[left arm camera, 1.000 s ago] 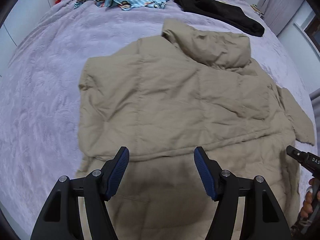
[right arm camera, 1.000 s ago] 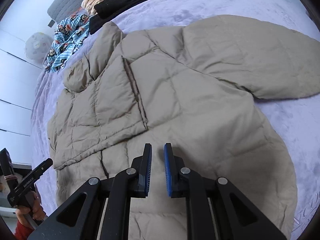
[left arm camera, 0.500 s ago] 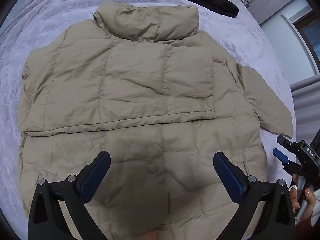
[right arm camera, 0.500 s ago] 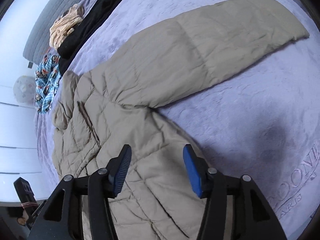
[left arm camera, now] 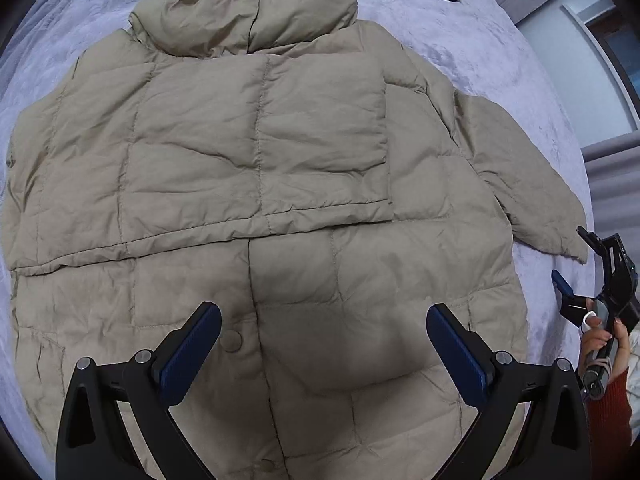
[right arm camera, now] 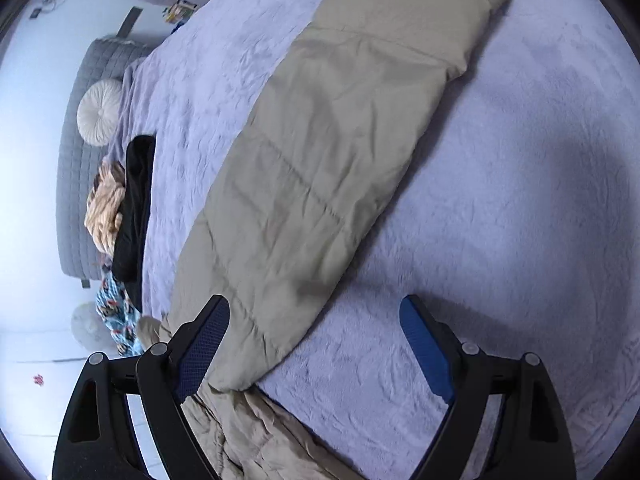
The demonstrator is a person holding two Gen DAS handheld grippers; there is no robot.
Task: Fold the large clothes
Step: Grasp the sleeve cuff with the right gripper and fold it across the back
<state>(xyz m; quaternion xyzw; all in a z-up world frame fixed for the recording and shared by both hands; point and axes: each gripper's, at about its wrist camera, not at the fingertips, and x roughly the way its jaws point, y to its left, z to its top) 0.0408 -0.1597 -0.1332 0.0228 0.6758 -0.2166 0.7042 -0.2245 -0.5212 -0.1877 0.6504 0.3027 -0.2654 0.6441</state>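
Observation:
A large beige padded jacket (left arm camera: 260,160) lies flat on the lilac bed cover (left arm camera: 460,40), collar at the far end, one sleeve folded across its chest. My left gripper (left arm camera: 324,344) is open and empty above the jacket's lower front, near a snap button (left arm camera: 234,341). The right gripper shows at the right edge of the left wrist view (left arm camera: 576,264), beside the other sleeve's cuff (left arm camera: 560,240). In the right wrist view my right gripper (right arm camera: 316,340) is open and empty over the bed cover (right arm camera: 500,200), with the outstretched sleeve (right arm camera: 320,184) running away from its left finger.
A black garment (right arm camera: 134,208), a tan cloth (right arm camera: 106,204) and a blue patterned cloth (right arm camera: 116,312) lie at the head of the bed, next to a round white cushion (right arm camera: 100,112) and a grey headboard (right arm camera: 76,184). A window (left arm camera: 612,40) is at the right.
Both grippers have opened wide. The left one moved forward over the jacket's lower front. The right one swung off the jacket body toward the outstretched sleeve and bed cover.

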